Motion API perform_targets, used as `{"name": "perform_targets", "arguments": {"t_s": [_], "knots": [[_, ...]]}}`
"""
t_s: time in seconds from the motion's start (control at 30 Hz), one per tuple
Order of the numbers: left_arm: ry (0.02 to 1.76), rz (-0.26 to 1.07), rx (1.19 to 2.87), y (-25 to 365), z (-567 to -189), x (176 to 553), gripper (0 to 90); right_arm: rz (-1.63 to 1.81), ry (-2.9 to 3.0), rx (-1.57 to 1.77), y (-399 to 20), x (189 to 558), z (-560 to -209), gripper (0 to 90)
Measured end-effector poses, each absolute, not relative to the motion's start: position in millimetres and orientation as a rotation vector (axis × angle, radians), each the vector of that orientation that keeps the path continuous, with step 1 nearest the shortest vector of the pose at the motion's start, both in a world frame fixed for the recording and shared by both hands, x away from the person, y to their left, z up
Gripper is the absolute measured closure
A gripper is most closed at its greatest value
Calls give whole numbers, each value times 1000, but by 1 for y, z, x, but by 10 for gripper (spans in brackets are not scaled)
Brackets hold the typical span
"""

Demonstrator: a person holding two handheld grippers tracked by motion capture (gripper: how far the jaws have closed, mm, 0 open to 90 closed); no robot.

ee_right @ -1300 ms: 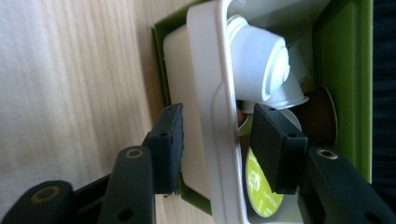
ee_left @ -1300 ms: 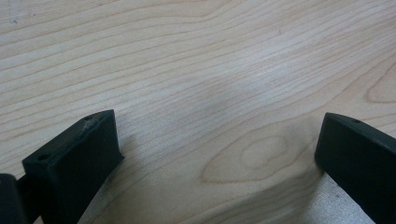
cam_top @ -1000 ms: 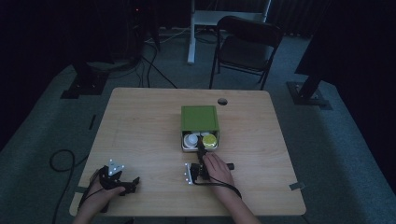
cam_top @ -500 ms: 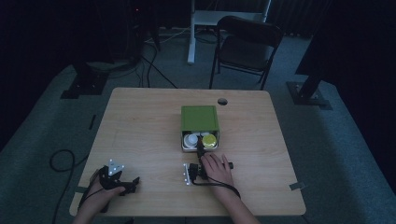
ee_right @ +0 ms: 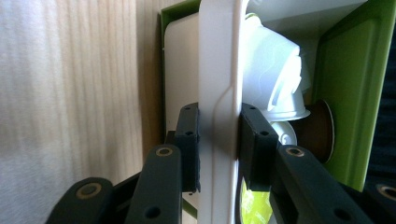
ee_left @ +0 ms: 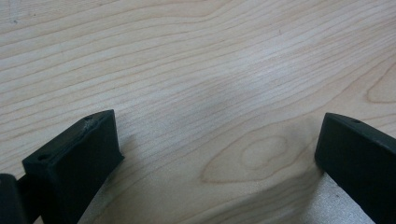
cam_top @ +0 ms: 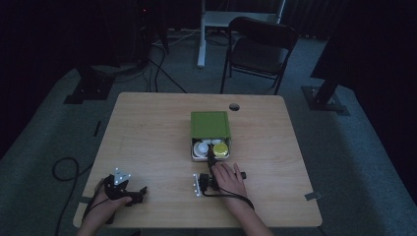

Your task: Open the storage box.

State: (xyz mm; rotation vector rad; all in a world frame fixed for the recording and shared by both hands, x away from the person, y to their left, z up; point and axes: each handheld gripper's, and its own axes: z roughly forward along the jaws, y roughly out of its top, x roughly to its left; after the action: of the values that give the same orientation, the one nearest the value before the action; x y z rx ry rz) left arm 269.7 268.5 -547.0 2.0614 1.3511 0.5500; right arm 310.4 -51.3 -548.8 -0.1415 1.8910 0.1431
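both forearms in from the near edge of the high view. left hand (cam_top: 109, 198) wrapped round the left gripper (cam_top: 140, 191), resting low at the near left, jaws wide apart and pointing right. right hand (cam_top: 229, 178) laid over the right gripper (cam_top: 211, 156), turned on its side, jaws stretched straight ahead and just closed, clamped flat from both sides.

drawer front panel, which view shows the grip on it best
The right gripper view: its fingers pinch the white drawer front close up. The high view shows the drawer small and dim; the left gripper view shows bare table.
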Motion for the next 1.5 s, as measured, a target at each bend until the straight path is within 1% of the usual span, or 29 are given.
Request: {"name": "perform_targets", "arguments": {"t_s": [0.9,1.5], "knots": [[1352,550,2059,268,-547,270,0,156,1916,-159,-55,279,-547,719],[1352,550,2060,268,-547,270,1,173,1951,-176,-57,249,-549,723]]}}
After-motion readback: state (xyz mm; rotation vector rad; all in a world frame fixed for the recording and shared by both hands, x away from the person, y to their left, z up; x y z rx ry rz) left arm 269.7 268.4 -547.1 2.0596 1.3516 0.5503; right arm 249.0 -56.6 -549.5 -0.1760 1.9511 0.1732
